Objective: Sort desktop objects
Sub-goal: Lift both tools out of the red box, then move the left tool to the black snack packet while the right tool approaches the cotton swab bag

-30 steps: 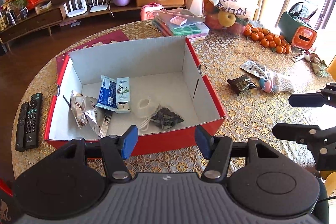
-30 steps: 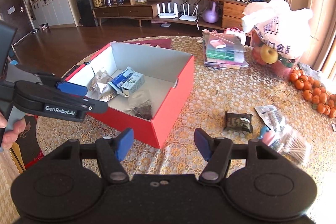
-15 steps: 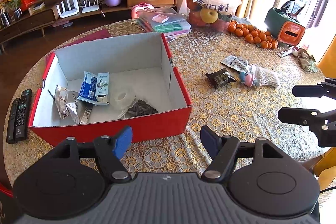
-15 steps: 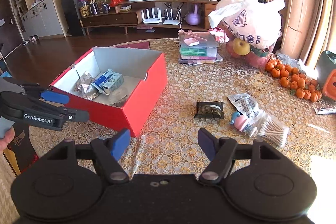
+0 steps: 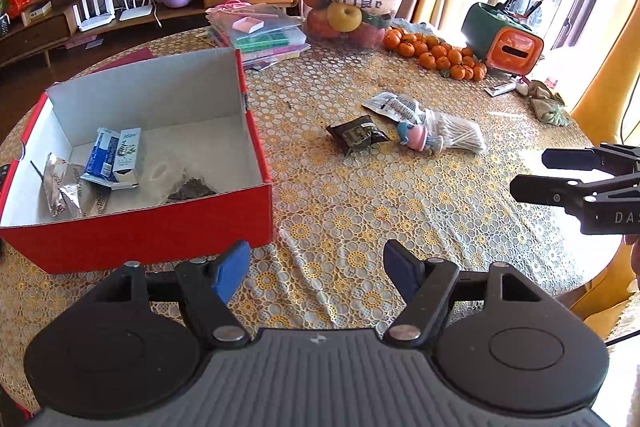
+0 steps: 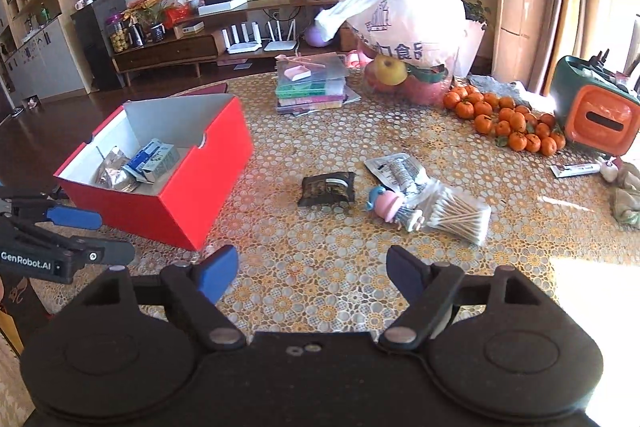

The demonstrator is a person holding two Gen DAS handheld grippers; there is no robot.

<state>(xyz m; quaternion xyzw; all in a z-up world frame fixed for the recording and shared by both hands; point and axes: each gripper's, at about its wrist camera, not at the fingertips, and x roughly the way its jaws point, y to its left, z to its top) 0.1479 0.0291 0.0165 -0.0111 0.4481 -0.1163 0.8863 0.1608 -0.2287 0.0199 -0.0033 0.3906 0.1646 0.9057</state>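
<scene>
Room: living room, TV shelf [image 6: 224, 39] behind.
Surface [image 6: 320, 267]: round, lace-patterned cloth.
Red box [image 5: 132, 239]: left, holding packets.
Dark packet [image 6: 328, 189]: mid-surface, beside cotton swabs [image 6: 456, 217].
Left gripper [image 5: 316, 265], right gripper [image 6: 312, 271]: jaws wide, empty.
Unclear: packet print unreadable.

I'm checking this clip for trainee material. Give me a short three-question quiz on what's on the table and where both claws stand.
1. True or false: the left claw grips the dark packet.
2. Which lies inside the red box? A) blue and white carton B) cotton swabs C) tangerines
3. Fill in: the pink toy touches the bag of ____.

Key: 1 false, both it and the right claw are open and empty; 2 A; 3 cotton swabs.
</scene>
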